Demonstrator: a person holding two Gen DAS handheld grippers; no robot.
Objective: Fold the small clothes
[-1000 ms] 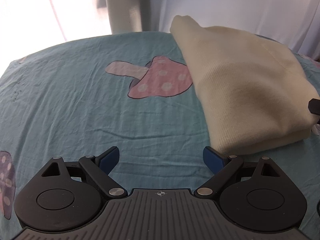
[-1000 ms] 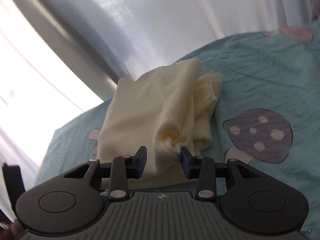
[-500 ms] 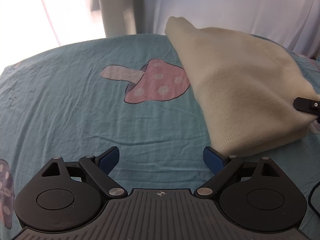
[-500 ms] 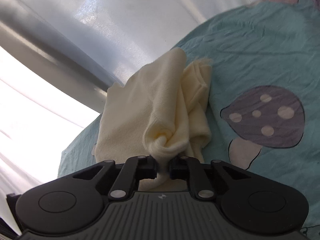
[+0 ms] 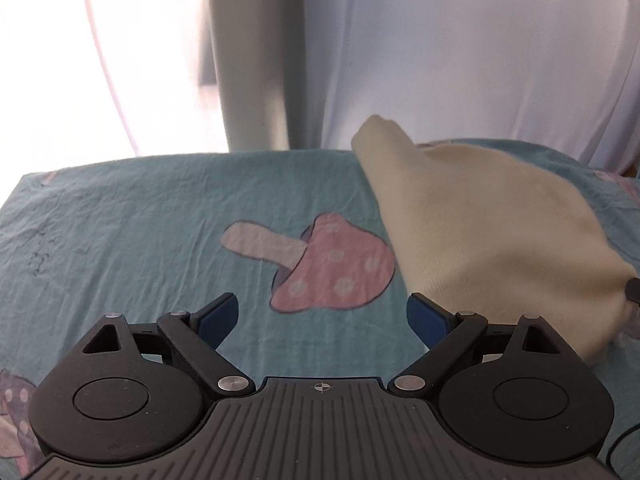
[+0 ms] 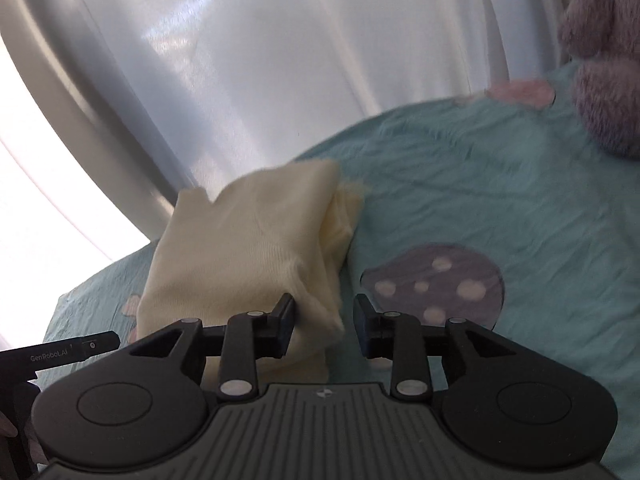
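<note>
A folded cream knit garment (image 5: pixel 480 232) lies on the teal bedsheet (image 5: pixel 140 232), to the right in the left wrist view. My left gripper (image 5: pixel 320 308) hovers open over the sheet beside it, with nothing between its fingers. In the right wrist view the garment (image 6: pixel 248 248) sits just ahead. My right gripper (image 6: pixel 324 308) has its jaws opening. The garment's near corner lies between them, against the left finger, and the pads do not press on it. One dark tip of the right gripper (image 5: pixel 632 290) shows at the garment's near right end.
The sheet carries a pink mushroom print (image 5: pixel 332 268) and a purple one (image 6: pixel 436 280). A purple plush toy (image 6: pixel 600 60) sits at the far right. White curtains (image 5: pixel 460 48) and a grey post (image 5: pixel 248 60) stand behind the bed's far edge.
My right gripper pinched the garment's corner into a bunch, then parted its jaws, and the cloth dropped back flat. My left gripper rose and tilted up, staying open.
</note>
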